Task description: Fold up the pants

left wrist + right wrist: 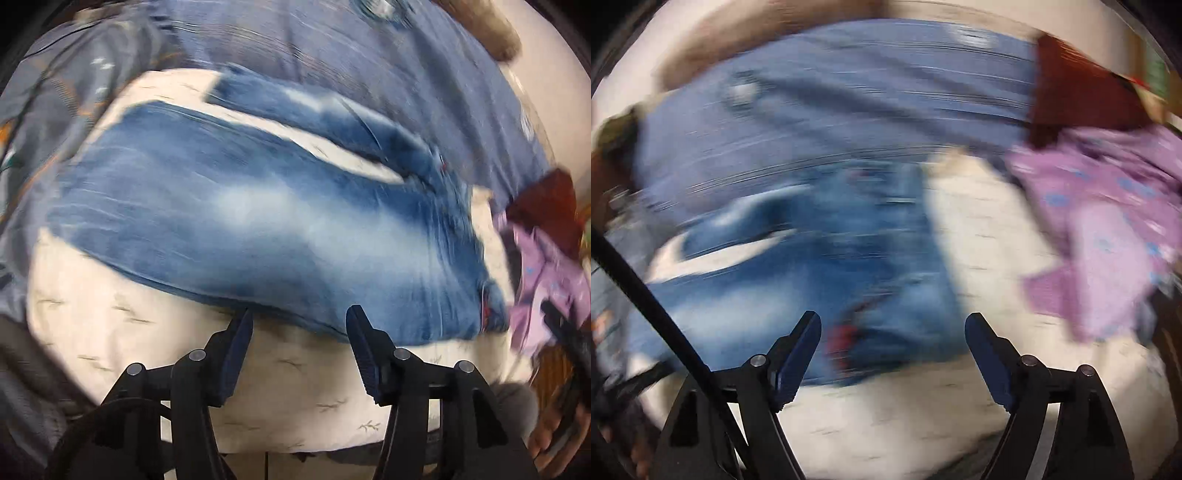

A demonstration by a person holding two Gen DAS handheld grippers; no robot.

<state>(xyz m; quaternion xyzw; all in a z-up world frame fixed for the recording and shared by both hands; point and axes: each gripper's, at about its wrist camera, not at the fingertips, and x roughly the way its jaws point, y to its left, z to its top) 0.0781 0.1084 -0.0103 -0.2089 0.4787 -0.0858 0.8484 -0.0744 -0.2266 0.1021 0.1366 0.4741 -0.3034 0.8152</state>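
A blue sheet (369,48) is seen behind a white cloth (110,332), where jeans (258,229) are spread flat, 2 legs running left, waist right. Both the left hand-held gripper (299,314) and right hand-held gripper (892,321) are released, nothing grasped.

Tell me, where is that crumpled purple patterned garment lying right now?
In the right wrist view the crumpled purple patterned garment lies at the right, on the cream bedcover, just below a dark red cloth and right of the faded blue jeans.
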